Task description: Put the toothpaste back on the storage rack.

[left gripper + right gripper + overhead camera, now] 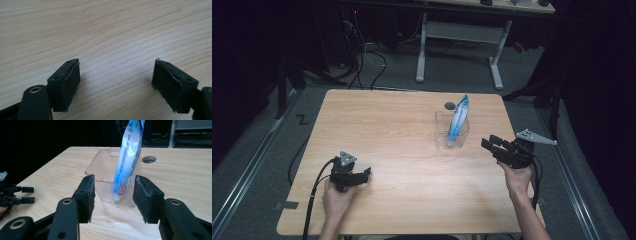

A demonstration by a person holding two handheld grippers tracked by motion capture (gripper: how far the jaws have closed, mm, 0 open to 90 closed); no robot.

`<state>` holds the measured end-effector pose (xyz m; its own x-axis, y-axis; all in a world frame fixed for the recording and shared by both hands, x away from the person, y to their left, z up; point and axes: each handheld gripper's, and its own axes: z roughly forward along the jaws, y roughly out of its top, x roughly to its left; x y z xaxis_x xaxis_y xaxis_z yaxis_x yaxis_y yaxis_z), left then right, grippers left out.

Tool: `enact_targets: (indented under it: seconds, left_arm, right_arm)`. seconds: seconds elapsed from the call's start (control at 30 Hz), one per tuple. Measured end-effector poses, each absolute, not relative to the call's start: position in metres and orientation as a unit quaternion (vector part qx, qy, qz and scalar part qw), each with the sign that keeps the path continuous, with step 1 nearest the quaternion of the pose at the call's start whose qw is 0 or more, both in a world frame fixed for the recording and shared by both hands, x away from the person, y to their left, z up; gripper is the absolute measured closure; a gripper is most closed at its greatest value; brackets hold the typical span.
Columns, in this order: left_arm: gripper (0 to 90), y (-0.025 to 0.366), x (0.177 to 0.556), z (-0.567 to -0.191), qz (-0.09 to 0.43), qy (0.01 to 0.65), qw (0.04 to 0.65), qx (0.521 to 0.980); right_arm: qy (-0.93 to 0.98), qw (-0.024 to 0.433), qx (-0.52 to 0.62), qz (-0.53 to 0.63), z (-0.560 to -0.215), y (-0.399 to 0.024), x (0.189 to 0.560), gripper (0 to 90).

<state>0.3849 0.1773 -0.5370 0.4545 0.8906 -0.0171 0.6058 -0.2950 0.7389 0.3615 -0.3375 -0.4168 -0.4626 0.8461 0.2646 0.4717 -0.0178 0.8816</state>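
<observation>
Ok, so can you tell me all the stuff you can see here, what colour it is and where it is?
table: one, light wood, centre of the room.
clear box: one, see-through plastic, on the table's far right part.
tube: one, blue and white, standing tilted inside the clear box.
table hole: one, dark, just behind the box.
white desk: one, on the floor behind.
left gripper: one, black, near left, fingers open.
right gripper: one, black, near right, open, facing the box.

Clear bin (pixel 451 131) with tube (pixel 459 120) blocks right tool (pixel 490 144).
</observation>
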Motion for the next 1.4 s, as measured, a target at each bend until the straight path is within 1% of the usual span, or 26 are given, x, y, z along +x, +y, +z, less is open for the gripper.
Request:
enact_targets:
  seconds: [0.7, 0.97, 1.4]
  left_arm:
    - [23.1, 0.177, 0.385, -0.537, 0.204, 0.481, 0.348, 0.778]
    - [23.1, 0.177, 0.385, -0.537, 0.204, 0.481, 0.348, 0.778]
    - [23.1, 0.177, 0.385, -0.537, 0.204, 0.481, 0.348, 0.779]
  right_arm:
    - [0.671, 0.175, 0.505, 0.514, -0.439, -0.342, 0.354, 51.7]
    - [0.674, 0.170, 0.513, 0.504, -0.454, -0.342, 0.353, 51.7]
    - [0.683, 0.167, 0.519, 0.486, -0.469, -0.337, 0.353, 51.6]
